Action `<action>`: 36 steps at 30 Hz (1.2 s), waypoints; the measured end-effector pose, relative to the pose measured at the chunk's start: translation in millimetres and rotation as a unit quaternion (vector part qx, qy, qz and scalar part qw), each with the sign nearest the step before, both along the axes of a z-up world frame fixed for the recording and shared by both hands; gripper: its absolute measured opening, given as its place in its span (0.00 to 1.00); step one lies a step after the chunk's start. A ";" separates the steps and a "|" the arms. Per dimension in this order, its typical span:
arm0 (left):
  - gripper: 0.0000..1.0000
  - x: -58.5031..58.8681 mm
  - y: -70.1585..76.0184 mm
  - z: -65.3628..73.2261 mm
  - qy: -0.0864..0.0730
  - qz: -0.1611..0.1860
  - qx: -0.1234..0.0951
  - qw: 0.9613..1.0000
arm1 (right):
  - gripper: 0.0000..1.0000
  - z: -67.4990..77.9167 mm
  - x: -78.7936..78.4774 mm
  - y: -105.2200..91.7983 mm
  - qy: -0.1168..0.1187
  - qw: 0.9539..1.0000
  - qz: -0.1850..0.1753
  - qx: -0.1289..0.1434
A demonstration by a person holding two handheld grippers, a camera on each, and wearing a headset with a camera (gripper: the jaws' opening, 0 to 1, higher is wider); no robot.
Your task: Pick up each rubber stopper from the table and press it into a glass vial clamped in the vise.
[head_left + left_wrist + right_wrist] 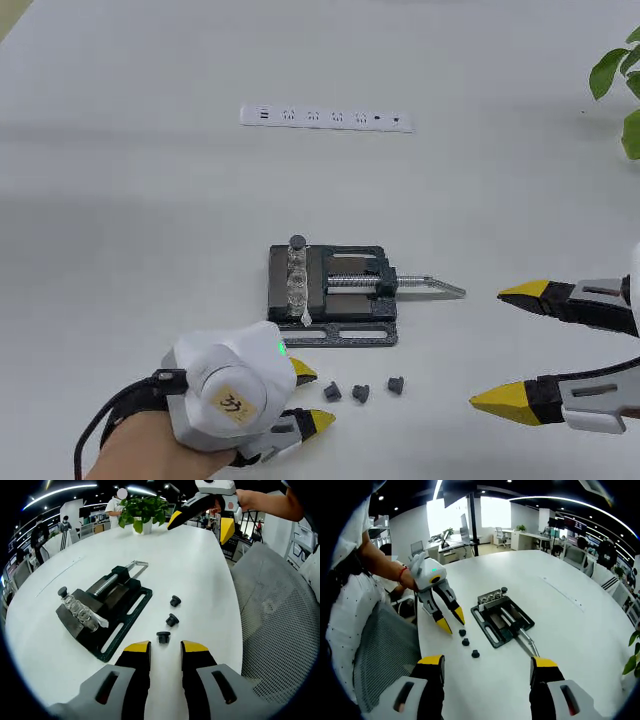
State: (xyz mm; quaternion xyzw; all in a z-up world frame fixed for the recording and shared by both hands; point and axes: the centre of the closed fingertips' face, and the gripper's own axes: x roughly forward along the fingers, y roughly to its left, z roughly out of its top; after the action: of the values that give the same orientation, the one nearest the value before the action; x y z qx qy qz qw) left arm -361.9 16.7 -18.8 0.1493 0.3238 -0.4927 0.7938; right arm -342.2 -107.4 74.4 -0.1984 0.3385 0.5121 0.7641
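A black vise (pixel 345 300) clamps a row of glass vials (pixel 297 285); the far vial carries a dark stopper (pixel 297 242). Three loose rubber stoppers (pixel 361 393) lie on the white table just in front of the vise. My left gripper (pixel 313 396) hovers low beside them, open, its yellow tips just short of the nearest stopper (pixel 163 637), which lines up with the gap between them. My right gripper (pixel 503 346) is held to the right of the vise, open wide and empty. The right gripper view has the vise (pixel 502 617) and stoppers (pixel 465 642) ahead.
A white power strip (pixel 325 117) lies far back on the table. Plant leaves (pixel 622 75) reach in at the right edge. A grey mesh chair (pixel 280 620) stands by the table's near edge. People and desks fill the background office.
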 end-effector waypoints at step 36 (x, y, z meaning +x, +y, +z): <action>0.05 5.0 -5.5 -9.3 0.030 0.012 0.004 0.999 | 0.63 -1.9 1.6 -4.8 0.001 1.000 -0.006 -0.002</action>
State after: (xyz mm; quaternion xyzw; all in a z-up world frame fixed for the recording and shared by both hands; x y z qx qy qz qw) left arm -356.9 11.3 -28.1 0.1336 0.3514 -0.4857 0.7891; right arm -340.6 -112.2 72.5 -0.1978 0.3415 0.5064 0.7667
